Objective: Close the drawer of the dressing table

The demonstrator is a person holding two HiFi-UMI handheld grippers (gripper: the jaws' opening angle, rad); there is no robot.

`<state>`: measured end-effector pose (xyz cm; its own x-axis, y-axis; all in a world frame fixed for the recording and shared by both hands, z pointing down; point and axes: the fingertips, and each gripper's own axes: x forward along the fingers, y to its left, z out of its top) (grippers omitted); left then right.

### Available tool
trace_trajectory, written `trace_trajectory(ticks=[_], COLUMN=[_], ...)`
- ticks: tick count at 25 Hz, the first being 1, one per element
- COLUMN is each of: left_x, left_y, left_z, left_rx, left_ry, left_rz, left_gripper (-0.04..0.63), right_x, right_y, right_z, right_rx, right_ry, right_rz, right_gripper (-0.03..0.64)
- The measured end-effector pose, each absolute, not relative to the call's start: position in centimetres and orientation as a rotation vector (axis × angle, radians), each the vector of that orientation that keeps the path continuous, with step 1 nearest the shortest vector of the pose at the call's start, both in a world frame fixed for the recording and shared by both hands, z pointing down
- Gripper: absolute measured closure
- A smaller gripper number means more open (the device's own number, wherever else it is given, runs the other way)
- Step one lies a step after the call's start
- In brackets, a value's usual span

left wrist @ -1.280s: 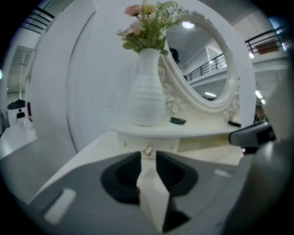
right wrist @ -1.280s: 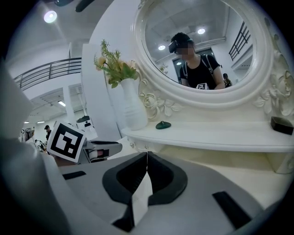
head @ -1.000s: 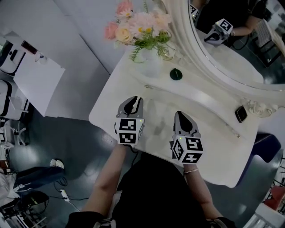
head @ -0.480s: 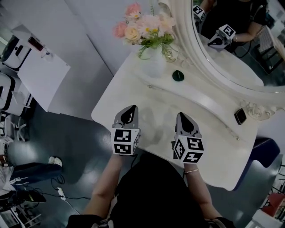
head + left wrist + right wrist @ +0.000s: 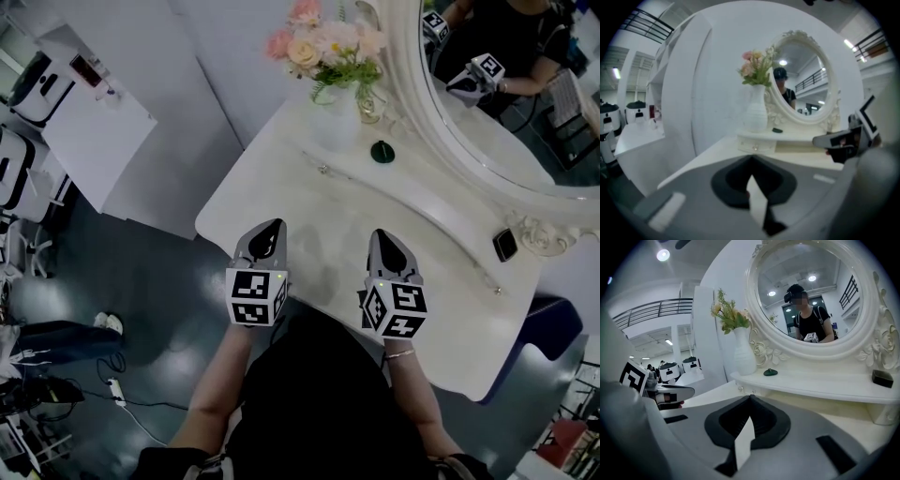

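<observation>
The white dressing table (image 5: 281, 211) has a raised shelf under an oval mirror (image 5: 487, 103). A small drawer front with a round knob (image 5: 323, 170) sits at the shelf's left end and looks flush with it; it also shows in the left gripper view (image 5: 755, 146). My left gripper (image 5: 273, 228) hovers over the table's front part, shut with nothing in it, well short of the drawer. My right gripper (image 5: 380, 236) hangs beside it, also shut and empty. In each gripper view the jaws (image 5: 751, 160) (image 5: 750, 398) meet at a point.
A white vase of flowers (image 5: 336, 56) stands on the shelf's left end, a small dark green object (image 5: 381, 151) beside it. A black object (image 5: 505, 244) lies at the shelf's right end. White desks with machines (image 5: 89, 103) stand on the left, and a person's shoes (image 5: 105, 323) on the floor.
The left gripper's jaws have gone from open to shut, and it has drawn back from the shelf toward the table's front edge. The right gripper has stayed put.
</observation>
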<state>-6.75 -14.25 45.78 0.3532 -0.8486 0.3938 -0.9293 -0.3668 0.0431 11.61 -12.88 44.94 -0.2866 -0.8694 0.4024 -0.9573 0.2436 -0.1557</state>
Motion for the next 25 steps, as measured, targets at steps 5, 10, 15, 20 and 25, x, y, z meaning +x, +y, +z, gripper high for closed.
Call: trace_trajectory(ticks=[5,10,15,20,25], left_x=[-7.6,-8.0,-7.9,-7.6,-7.6], left_y=[-13.8,-14.1,-14.2,-14.3,-15.0], left_z=[45.7,45.4,45.4,45.3,45.0], left_rx=[2.34,2.345,2.346,2.351,2.363], left_ry=[-1.608,-1.609,-1.606,-1.599,-1.602], left_rz=[0.436,0.431,0.426,0.427,0.423], left_gripper=[0.588,0.588,0.588,0.588,0.588], right_x=[10.9,10.3,9.9,9.9,9.9], right_y=[-12.7,-12.7,-12.7,-12.9,-13.4], right_z=[45.0,44.8,44.9,44.9,44.8], right_rx=[1.683,1.667,1.655,1.651,1.649], right_ry=[-2.296,-2.306,-2.313,-2.319,-2.331], right_rz=[0.548,0.551,0.561,0.567,0.563], right_gripper=[0.614,0.614,0.614,0.614,0.614])
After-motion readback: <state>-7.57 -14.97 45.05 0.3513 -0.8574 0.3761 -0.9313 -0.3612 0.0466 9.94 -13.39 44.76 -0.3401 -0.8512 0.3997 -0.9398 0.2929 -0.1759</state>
